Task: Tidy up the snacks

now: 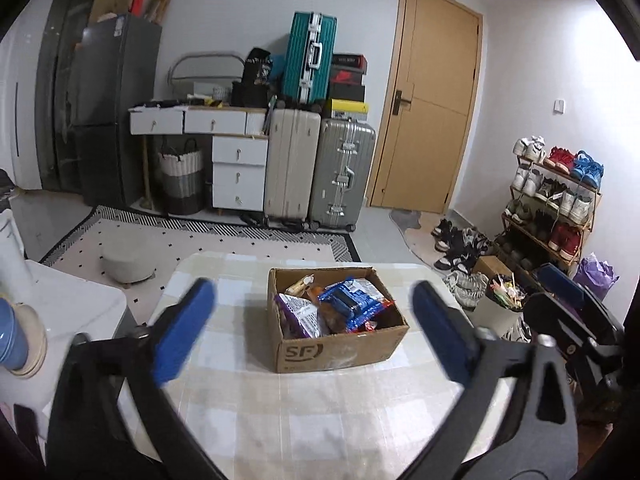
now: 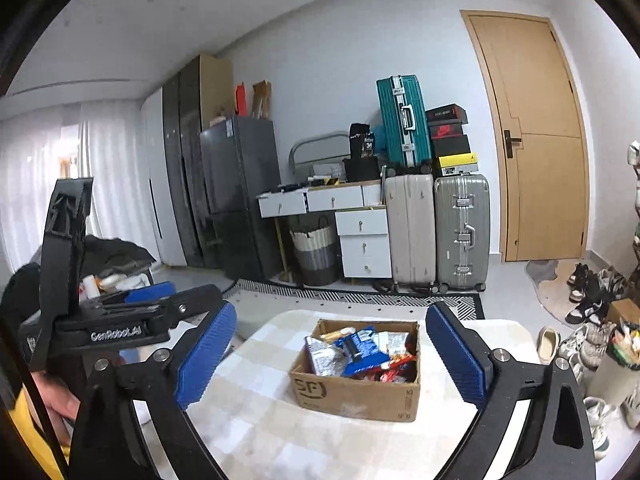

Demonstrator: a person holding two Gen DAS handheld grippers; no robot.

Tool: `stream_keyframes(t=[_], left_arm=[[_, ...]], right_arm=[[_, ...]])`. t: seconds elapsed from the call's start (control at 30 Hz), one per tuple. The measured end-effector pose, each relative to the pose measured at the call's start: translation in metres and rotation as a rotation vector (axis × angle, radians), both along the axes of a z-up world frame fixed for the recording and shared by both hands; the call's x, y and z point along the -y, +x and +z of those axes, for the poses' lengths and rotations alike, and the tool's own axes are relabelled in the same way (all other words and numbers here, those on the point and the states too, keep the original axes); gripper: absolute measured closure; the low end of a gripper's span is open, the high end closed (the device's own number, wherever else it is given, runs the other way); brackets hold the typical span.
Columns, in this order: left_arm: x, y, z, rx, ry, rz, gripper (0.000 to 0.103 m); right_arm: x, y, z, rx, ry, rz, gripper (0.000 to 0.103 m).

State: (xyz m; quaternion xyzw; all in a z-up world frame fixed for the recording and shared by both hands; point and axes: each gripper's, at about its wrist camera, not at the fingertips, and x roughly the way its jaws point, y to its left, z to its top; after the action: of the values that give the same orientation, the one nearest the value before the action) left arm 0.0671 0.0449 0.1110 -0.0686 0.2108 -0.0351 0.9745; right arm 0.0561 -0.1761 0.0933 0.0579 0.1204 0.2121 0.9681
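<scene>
1. Right now both my claws stand wide apart with nothing between the pads: the left claw [image 1: 312, 330] and the right claw [image 2: 332, 356] each frame the cardboard box [image 1: 340, 350] from the near side, well short of touching it
2. That box sits on the checked surface [image 1: 320, 420], toward its far half, and the snacks [image 1: 348, 304] are piled inside: a blue packet on top, a purple bag at the left, red wrappers at the right
3. No loose snack shows on the surface, so I judge the sorting close to done, or a tidy-up inside the box comes next
4. To do that well, I would take one packet at a time, pinch it by an edge, and keep the pads off the box wall
5. Both claws point forward and slightly down at the box, the left one tipped lower; in the right wrist view the left claw's body sits at the left, with a bit of my hand [image 2: 56, 404] beneath it
</scene>
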Motion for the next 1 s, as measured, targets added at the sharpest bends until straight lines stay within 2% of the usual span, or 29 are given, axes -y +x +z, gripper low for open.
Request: stream_keyframes(t=[0.33,0.57,0.77,1.0], left_arm=[[0.012,-0.116,0.005,0.060,0.041,0.026,0.000],[0.025,-0.196,-0.016,0.100,0.127,0.080,0.000],[0.028,-0.220,-0.036,0.088,0.130,0.069,0.000],[0.018,-0.207,-0.049,0.091,0.115,0.089,0.000]], right_arm=[[0.017,-0.073,0.001,0.048,0.022,-0.053,0.001],[0.028,-0.118,-0.016,0.063,0.046,-0.096,0.001],[0.033,-0.130,-0.040,0.068,0.041,-0.119,0.001],[0.033,-0.118,-0.053,0.072,0.035,-0.149,0.001]])
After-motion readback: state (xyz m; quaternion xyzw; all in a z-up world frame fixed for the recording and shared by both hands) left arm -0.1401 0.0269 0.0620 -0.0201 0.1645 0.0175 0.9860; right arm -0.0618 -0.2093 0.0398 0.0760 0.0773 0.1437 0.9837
